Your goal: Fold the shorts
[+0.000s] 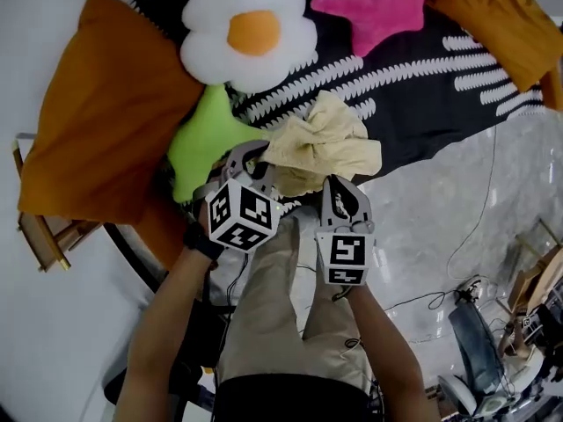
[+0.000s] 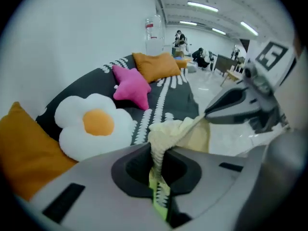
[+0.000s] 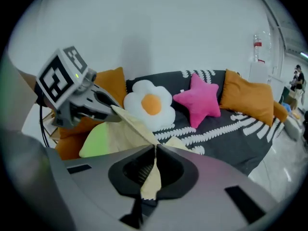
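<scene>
The pale yellow shorts [image 1: 321, 143] hang crumpled above the front edge of the black patterned couch [image 1: 422, 77]. My left gripper [image 1: 251, 158] is shut on a bunched fold of the shorts [image 2: 166, 138], the cloth pinched between its jaws. To its right, my right gripper [image 1: 339, 187] is shut on a thin edge of the same shorts [image 3: 153, 174]. A taut strip of cloth [image 3: 132, 124] runs between the two grippers. In the left gripper view the right gripper [image 2: 211, 113] shows at the right; in the right gripper view the left gripper [image 3: 113, 110] shows at the left.
On the couch lie a fried-egg cushion [image 1: 249, 32], a pink star cushion [image 1: 380, 5], a lime green cushion [image 1: 207, 134] under the shorts, and orange pillows [image 1: 97, 121] [image 1: 510, 20]. A wooden chair [image 1: 40, 231] stands at the left. Cables [image 1: 457, 253] and gear [image 1: 479, 350] lie on the grey floor.
</scene>
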